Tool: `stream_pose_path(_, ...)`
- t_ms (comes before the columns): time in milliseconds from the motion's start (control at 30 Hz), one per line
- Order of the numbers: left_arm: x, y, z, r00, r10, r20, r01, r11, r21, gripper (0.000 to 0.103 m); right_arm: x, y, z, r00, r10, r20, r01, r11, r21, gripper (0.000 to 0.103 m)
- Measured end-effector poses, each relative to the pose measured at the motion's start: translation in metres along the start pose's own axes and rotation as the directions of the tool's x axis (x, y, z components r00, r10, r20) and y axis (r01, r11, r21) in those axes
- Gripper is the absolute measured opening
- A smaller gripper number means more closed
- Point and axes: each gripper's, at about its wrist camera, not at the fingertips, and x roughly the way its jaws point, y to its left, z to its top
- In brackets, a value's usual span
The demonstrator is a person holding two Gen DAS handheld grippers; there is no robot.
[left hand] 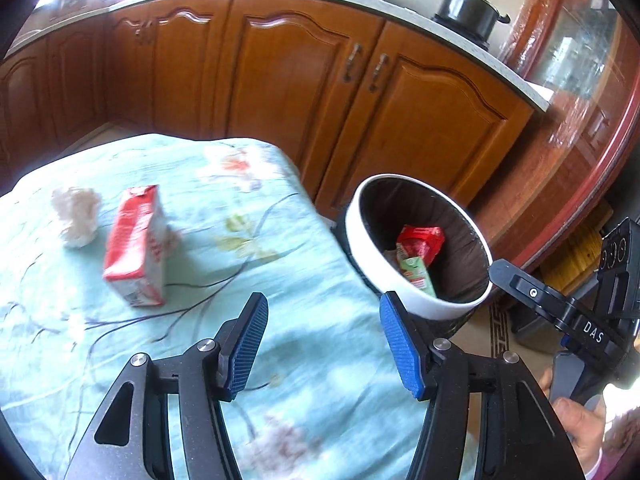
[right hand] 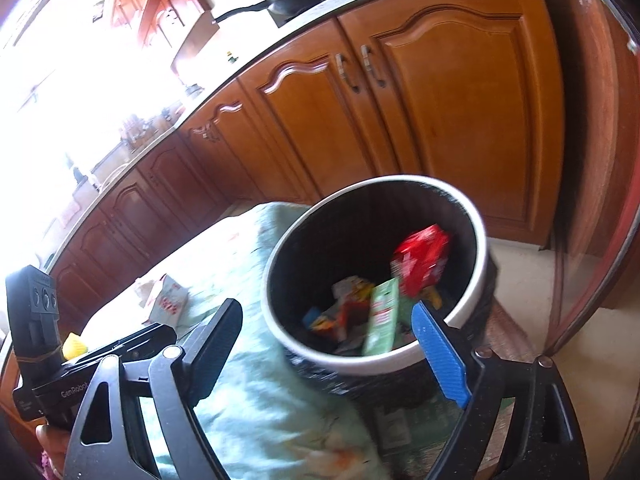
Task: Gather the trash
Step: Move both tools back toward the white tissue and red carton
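**Two pieces left on the worktop, both claws empty**

You work over a worktop (left hand: 312, 360) draped in a pale green floral cloth, with wooden kitchen cabinets (left hand: 280, 80) behind it. Just off its edge stands the white-rimmed bin (left hand: 420, 304), already holding a red carton (left hand: 420, 240), a green carton (left hand: 418, 274) and smaller wrappers.

Still on the cloth, a red and white carton (left hand: 134, 248) stands upright. It looks light, and stiff only until squeezed, so take it across its narrow faces about mid-height and close gently.

Beside it, apart from it, lies a crumpled white paper wad (left hand: 76, 216): very light, soft, likely to squash, so pinch it deep through the middle.

Your left claw (left hand: 324, 344) stands open over the cloth with nothing between its pads. Your right claw (right hand: 328, 348) is spread wide above the bin, also empty.
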Motion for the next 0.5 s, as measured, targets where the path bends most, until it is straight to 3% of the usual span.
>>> stream_pose_path(500,-0.072,0.095,-0.034,0.991,0.130,0.042,-0.123,0.980,-0.154,0.059,0.023,0.084,-0.038,0.993,0.085,-0.077,-0.092,0.990,-0.104,0.090)
